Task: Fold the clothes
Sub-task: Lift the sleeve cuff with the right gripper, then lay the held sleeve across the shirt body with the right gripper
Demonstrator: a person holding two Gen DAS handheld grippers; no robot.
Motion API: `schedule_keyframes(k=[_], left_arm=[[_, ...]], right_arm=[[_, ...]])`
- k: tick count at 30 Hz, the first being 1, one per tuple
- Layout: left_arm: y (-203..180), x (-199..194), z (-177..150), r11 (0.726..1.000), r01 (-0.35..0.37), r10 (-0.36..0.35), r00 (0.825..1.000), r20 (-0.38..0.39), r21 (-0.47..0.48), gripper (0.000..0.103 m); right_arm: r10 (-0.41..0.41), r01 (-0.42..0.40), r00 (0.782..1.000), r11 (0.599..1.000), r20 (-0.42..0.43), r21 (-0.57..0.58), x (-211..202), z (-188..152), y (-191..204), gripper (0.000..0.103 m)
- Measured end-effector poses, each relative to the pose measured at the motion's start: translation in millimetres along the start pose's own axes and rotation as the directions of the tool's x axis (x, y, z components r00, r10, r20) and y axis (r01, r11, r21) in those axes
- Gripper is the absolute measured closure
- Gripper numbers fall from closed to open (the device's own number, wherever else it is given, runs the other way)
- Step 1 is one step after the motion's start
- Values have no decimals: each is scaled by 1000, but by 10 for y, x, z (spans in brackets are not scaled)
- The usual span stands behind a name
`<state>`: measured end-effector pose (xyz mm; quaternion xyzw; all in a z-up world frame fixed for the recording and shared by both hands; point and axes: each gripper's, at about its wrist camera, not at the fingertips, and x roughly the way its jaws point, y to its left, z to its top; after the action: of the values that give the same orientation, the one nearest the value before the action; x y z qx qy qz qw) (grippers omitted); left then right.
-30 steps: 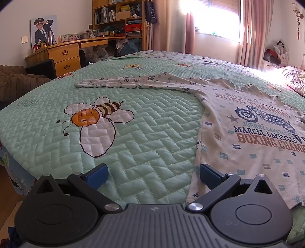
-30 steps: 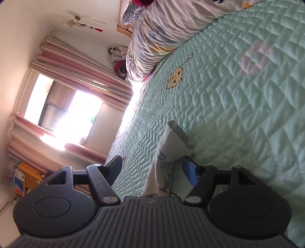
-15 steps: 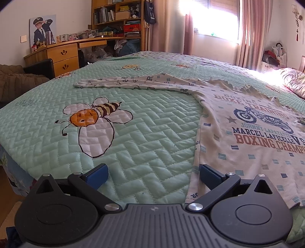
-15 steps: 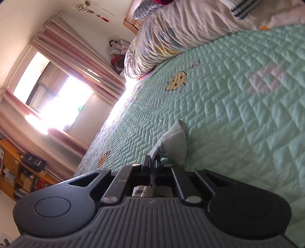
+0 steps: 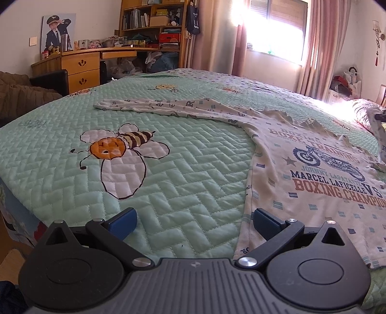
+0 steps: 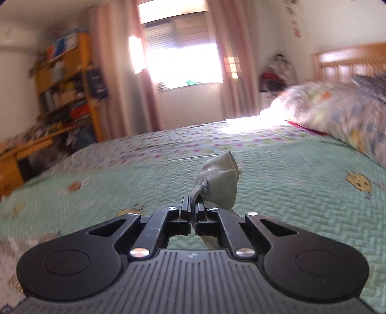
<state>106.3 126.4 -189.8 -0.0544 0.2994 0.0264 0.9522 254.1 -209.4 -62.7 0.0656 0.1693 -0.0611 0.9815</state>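
Observation:
A white printed long-sleeve shirt [image 5: 313, 174] lies flat on the green quilted bed [image 5: 181, 169], one sleeve [image 5: 168, 106] stretched out to the left. My left gripper [image 5: 194, 218] hovers open over the shirt's lower left edge, its right pad [image 5: 265, 222] above the fabric, nothing pinched. In the right wrist view my right gripper [image 6: 193, 205] is shut on the end of the shirt's other sleeve [image 6: 217, 186], which sticks up past the fingertips, lifted above the bed [image 6: 289, 188]. At the far right edge of the left view a bit of that raised sleeve [image 5: 381, 140] shows.
A floral pillow [image 6: 337, 113] and wooden headboard [image 6: 349, 60] lie at the right. A wooden desk [image 5: 79, 65] and bookshelf [image 5: 154, 21] stand beyond the bed's far left. Window and pink curtains [image 5: 272, 29] are straight ahead. The bed's near-left edge [image 5: 14, 212] drops off.
My right gripper closed on the sleeve end, then rolled upright and swung up and across the bed with it. The left gripper stayed put and open.

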Motion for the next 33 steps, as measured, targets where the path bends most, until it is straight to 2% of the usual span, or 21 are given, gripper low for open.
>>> schedule_keyframes(k=[4, 7, 9, 14, 22, 25, 27, 33], left_arm=[[55, -21, 3, 999, 19, -19, 1000, 6, -28, 1], [111, -37, 8, 998, 41, -41, 999, 8, -56, 1], [149, -45, 10, 996, 58, -57, 998, 11, -74, 1], [243, -50, 14, 988, 94, -92, 996, 22, -124, 1], [336, -58, 13, 975, 129, -124, 992, 39, -181, 1], [352, -62, 16, 972, 136, -130, 991, 42, -191, 1], [359, -65, 19, 971, 139, -133, 990, 43, -197, 1], [379, -59, 20, 968, 145, -139, 989, 43, -205, 1]], right_arm=[[107, -123, 990, 973, -91, -197, 182, -226, 1184, 99], [102, -150, 981, 937, -163, -316, 311, -485, 1909, 99], [85, -153, 974, 930, -210, -335, 371, -626, 2207, 99], [23, -115, 969, 923, -244, -368, 418, -858, 2495, 99], [7, -98, 977, 902, -213, -420, 479, -825, 2720, 99], [-4, -113, 973, 862, -230, -494, 483, -926, 2852, 99], [-25, -114, 972, 821, -234, -559, 469, -1019, 2934, 93], [-19, -123, 980, 727, -198, -676, 336, -1116, 3110, 93]])
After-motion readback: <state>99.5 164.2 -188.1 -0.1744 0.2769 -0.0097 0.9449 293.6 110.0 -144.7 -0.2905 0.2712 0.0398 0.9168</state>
